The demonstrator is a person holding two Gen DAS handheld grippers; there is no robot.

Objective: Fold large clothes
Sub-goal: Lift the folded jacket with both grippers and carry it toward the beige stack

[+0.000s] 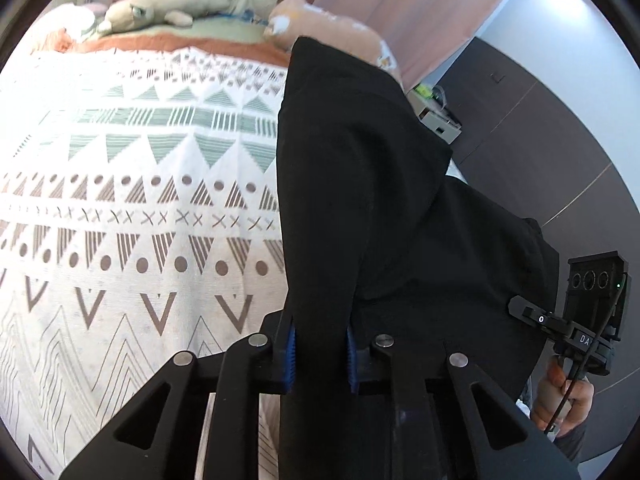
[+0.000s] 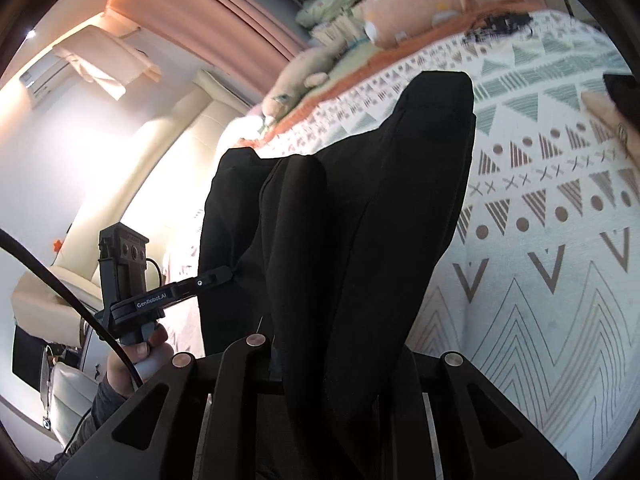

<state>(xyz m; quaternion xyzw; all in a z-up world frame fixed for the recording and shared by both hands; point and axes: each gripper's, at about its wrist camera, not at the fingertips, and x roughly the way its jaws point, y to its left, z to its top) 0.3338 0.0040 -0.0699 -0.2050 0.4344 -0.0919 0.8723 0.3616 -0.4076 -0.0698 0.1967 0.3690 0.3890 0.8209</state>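
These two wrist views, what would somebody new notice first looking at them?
First, the black garment, filling the middle of both views and bunched between the blue pads of the left gripper, which is shut on it; the right gripper also grips a fold. Behind it lies the white bedspread with rows of triangles, dots and zigzags. At the far end of the bed, plush toys lie near pink curtains.

Bedspread lies open left of the hanging black garment; plush toys beyond.

The left gripper is pinching a black garment between its blue pads, which is hanging above the patterned bedspread.
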